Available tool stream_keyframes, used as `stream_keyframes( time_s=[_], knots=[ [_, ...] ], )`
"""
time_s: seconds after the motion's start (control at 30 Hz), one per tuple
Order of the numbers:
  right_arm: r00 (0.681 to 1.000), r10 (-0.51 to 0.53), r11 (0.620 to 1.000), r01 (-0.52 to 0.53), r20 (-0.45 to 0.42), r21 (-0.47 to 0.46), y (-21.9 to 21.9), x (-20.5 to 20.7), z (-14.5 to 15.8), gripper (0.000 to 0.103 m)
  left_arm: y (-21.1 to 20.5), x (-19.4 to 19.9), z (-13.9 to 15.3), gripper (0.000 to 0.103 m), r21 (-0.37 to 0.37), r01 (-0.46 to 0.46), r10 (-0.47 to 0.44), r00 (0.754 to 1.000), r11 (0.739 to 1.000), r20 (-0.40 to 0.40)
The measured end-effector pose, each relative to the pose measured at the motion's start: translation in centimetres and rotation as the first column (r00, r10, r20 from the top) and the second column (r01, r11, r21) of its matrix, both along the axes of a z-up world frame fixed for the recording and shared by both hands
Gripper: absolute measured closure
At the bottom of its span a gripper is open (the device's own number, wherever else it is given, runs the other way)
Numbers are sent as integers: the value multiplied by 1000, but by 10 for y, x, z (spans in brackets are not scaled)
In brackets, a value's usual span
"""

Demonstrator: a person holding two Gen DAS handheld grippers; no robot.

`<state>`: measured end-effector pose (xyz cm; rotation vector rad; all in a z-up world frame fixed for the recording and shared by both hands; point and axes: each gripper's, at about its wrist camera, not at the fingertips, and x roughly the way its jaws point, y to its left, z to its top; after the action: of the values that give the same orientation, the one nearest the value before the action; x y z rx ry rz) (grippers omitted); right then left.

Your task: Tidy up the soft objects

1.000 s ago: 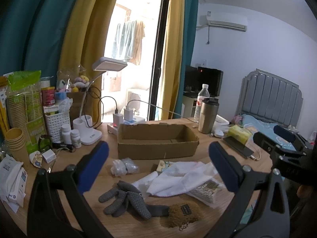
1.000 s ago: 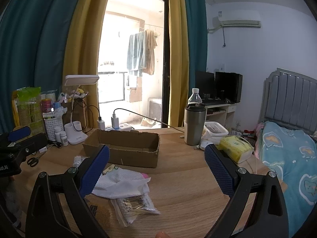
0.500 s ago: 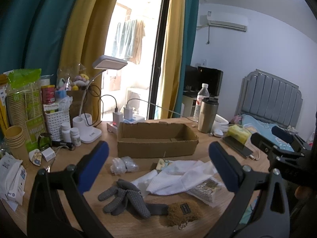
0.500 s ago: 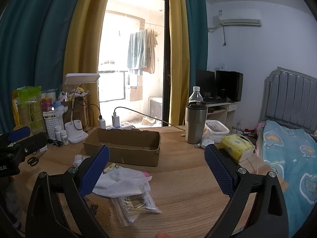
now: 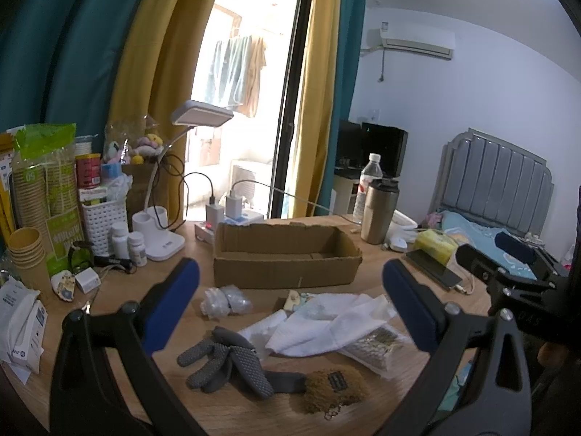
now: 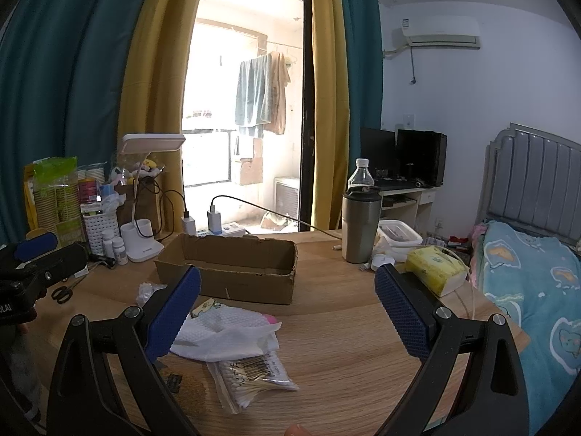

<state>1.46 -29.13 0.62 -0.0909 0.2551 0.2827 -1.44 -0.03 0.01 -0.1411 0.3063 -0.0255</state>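
Observation:
An open cardboard box [image 5: 287,258] stands mid-table; it also shows in the right wrist view [image 6: 232,272]. In front of it lie a grey dotted glove [image 5: 225,359], a brown fuzzy piece with a black label [image 5: 334,390], white cloths [image 5: 334,323] [image 6: 225,330], a bag of cotton swabs [image 5: 374,345] [image 6: 254,374] and a small clear plastic bundle [image 5: 225,299]. My left gripper [image 5: 290,305] is open and empty above these items. My right gripper [image 6: 287,312] is open and empty over the table, right of the cloths.
At the left stand a desk lamp [image 5: 163,225], pill bottles [image 5: 127,243], a white basket [image 5: 103,219], paper cups [image 5: 27,254] and scissors [image 6: 65,290]. A steel tumbler [image 6: 359,229], water bottle [image 6: 361,174] and yellow tissue pack [image 6: 435,269] stand at the right. A bed [image 6: 530,290] lies beyond.
Both grippers have drifted slightly; the views shift a little. Nothing on the table has moved, and both grippers stay open.

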Motion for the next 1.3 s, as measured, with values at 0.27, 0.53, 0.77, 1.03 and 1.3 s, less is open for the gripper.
stream_keyframes(
  time_s=[0.27, 0.53, 0.77, 1.03, 1.3],
  knots=[
    [1000, 0, 1000, 0, 0, -1, 1, 0, 0, 5, -2, -1, -1, 1, -1, 0, 0, 1000, 1000, -2],
    [1000, 2, 1000, -2, 0, 0, 1, 0, 0, 5, -2, -2, -4, 1, -1, -6, 6, 1000, 1000, -5],
    [1000, 2, 1000, -2, 1, -2, 2, -1, -1, 5, -2, -4, -4, 1, -2, -5, 5, 1000, 1000, -5],
    [1000, 2, 1000, -2, 1, -1, 1, -1, -1, 5, -1, -3, -4, 1, -3, -8, 8, 1000, 1000, -6],
    [1000, 8, 1000, -8, -17, -5, 9, -2, -6, 5, 5, -4, -13, 1, -6, -20, 20, 999, 1000, -37]
  ],
)
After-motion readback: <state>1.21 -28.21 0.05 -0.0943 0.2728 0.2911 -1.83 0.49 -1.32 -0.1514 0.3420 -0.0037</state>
